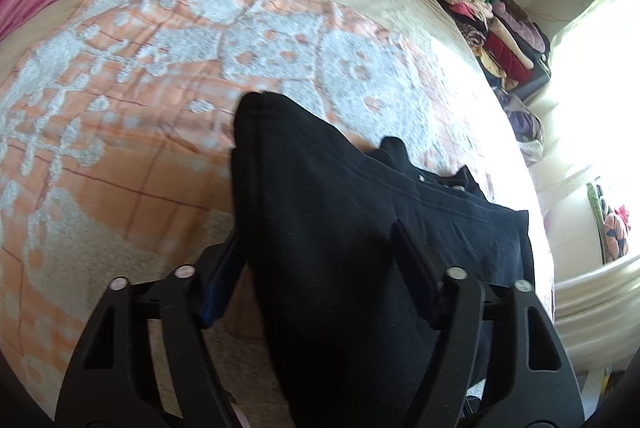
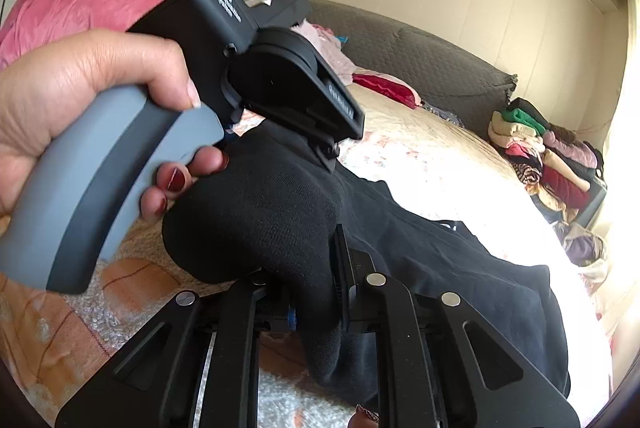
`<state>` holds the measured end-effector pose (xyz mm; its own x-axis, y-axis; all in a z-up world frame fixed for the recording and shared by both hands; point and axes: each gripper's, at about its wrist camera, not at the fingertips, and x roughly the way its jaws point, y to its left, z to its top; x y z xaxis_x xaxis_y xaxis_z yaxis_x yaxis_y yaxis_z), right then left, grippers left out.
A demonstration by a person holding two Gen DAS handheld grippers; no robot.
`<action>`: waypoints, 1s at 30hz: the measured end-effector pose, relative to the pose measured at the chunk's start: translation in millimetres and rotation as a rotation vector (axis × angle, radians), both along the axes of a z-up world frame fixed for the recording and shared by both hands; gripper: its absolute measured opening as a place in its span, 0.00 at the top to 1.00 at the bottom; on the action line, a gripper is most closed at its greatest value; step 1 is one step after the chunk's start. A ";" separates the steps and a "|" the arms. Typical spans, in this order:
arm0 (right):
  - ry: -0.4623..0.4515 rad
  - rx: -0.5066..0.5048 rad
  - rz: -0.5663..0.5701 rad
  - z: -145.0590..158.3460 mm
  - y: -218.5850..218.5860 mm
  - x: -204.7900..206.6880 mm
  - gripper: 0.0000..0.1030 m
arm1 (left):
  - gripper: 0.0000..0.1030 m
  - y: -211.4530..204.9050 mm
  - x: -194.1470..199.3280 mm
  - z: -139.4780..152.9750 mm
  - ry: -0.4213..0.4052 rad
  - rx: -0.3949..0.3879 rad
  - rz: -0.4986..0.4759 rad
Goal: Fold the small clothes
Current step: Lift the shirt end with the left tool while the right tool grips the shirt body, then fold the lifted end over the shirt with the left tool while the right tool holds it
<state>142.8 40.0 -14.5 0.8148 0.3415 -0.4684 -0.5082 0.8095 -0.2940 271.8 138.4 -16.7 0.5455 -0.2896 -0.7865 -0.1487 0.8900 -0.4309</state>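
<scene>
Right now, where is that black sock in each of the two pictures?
Left wrist view: the black sock fills the lower centre, between the left gripper fingers.
Right wrist view: it bulges at centre, pinched by the right gripper.
Shared landmark: the stacked clothes pile at right.

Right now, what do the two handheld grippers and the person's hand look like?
Both the left gripper and the right gripper are matte black, with cut-out linkage arms, round silver pivot pins and blue accents by the fingers. The left tool has a grey curved handle and white lettering. The bare left hand has dark red nail polish.
</scene>
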 end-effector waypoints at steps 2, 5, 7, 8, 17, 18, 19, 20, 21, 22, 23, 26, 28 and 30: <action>-0.002 0.017 -0.009 2.9 -4.7 -0.1 0.88 | 0.51 -8.8 1.1 1.0 0.002 0.015 -0.018; 0.009 0.043 -0.021 6.4 -11.3 -0.3 0.88 | 0.71 -18.3 0.7 4.7 -0.007 0.010 -0.029; 0.010 0.061 -0.027 9.6 -15.8 0.1 0.88 | 0.75 -24.7 -1.1 11.6 -0.026 0.028 -0.029; 0.008 0.068 -0.029 10.3 -18.4 -2.0 0.88 | 0.76 -28.3 -2.3 15.4 -0.037 0.040 -0.030; 0.000 0.145 -0.065 22.8 -49.6 -9.1 0.88 | 0.78 -62.9 -8.5 47.1 -0.116 0.105 -0.049; -0.003 0.152 -0.069 24.1 -53.0 -10.1 0.88 | 0.78 -67.1 -9.0 50.2 -0.122 0.115 -0.052; -0.008 0.158 -0.073 25.7 -57.0 -11.0 0.88 | 0.78 -71.0 -9.7 53.4 -0.129 0.122 -0.055; -0.011 0.162 -0.077 26.7 -60.1 -12.1 0.89 | 0.78 -75.8 -10.5 57.0 -0.136 0.130 -0.058; -0.014 0.168 -0.082 28.0 -64.0 -13.0 0.89 | 0.78 -79.9 -10.9 59.5 -0.144 0.134 -0.062; -0.015 0.175 -0.087 29.7 -69.9 -12.3 0.89 | 0.78 -84.9 -11.2 62.2 -0.152 0.139 -0.065; -0.016 0.179 -0.093 30.9 -73.8 -13.2 0.89 | 0.78 -89.0 -11.3 63.9 -0.157 0.143 -0.067; -0.016 0.192 -0.112 34.2 -86.2 -13.2 0.89 | 0.78 -102.5 -10.8 68.7 -0.175 0.152 -0.078; -0.018 0.197 -0.125 34.3 -92.9 -14.2 0.89 | 0.78 -111.8 -9.3 70.4 -0.182 0.158 -0.090; -0.019 0.200 -0.139 33.6 -98.3 -16.4 0.89 | 0.78 -119.5 -8.1 71.0 -0.187 0.161 -0.100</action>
